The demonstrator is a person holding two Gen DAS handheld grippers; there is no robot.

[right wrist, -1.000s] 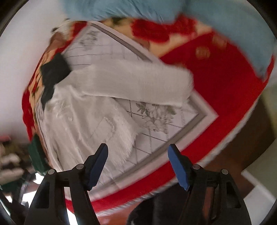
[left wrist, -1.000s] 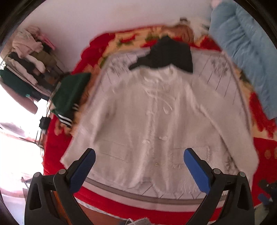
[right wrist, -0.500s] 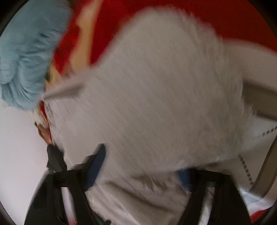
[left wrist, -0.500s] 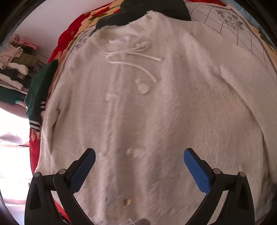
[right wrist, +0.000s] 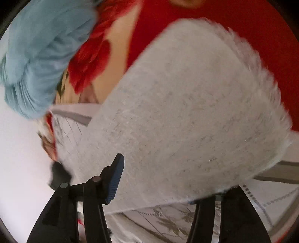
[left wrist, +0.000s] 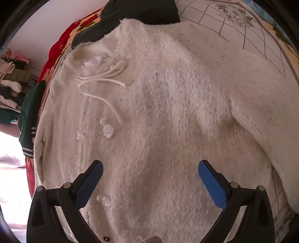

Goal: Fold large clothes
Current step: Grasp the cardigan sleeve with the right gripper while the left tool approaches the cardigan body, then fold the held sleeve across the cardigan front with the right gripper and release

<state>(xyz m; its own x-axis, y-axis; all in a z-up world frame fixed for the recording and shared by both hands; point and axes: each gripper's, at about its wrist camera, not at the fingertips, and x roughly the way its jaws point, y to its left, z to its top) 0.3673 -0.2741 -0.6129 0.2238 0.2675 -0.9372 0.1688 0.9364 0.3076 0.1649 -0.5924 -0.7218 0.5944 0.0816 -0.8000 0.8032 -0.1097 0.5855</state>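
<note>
A fluffy white cardigan (left wrist: 158, 115) with clear buttons and a white drawstring lies face up, spread on a bed. My left gripper (left wrist: 150, 179) hovers open just above its lower front, jaws wide apart, holding nothing. In the right wrist view the cardigan's sleeve (right wrist: 186, 115) fills the frame. My right gripper (right wrist: 158, 185) is open, its jaws either side of the sleeve; the left pad (right wrist: 114, 185) shows, the right pad is hidden under the sleeve's edge.
The bed has a white embroidered cover (left wrist: 233, 24) over a red floral blanket (right wrist: 89, 59). A black garment (left wrist: 138, 13) lies above the collar, a green garment (left wrist: 29, 115) at the left edge, a blue quilt (right wrist: 41, 52) beside the sleeve. Stacked clothes (left wrist: 11, 78) stand far left.
Both grippers have dropped close to the cardigan. The left moved in over its front. The right swung onto the sleeve, which now lies between its jaws. Both stayed open.
</note>
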